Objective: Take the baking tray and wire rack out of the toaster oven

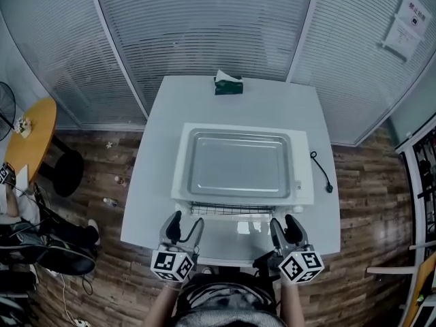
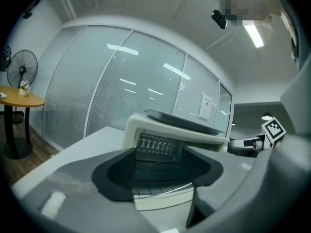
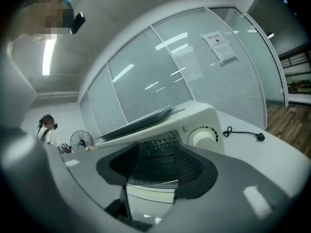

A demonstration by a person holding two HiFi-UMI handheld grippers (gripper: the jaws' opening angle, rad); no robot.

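A white toaster oven (image 1: 306, 176) stands on a white table (image 1: 153, 182) with its glass door (image 1: 235, 240) folded down toward me. The metal baking tray (image 1: 238, 165) lies flat on the oven's roof. The wire rack (image 1: 231, 210) pokes out of the oven mouth just above the door. My left gripper (image 1: 187, 225) and right gripper (image 1: 284, 223) hover over the door, at the rack's left and right front corners, both open. In the left gripper view the rack (image 2: 160, 189) shows between the spread jaws, as does the rack (image 3: 150, 178) in the right gripper view. Neither gripper's pads press on it.
A green tissue box (image 1: 228, 84) sits at the table's far edge. A black power cord (image 1: 321, 172) lies right of the oven. Glass walls with blinds stand behind. A round wooden table (image 1: 34, 135), a fan (image 2: 22, 67) and a seated person (image 1: 13, 210) are at the left.
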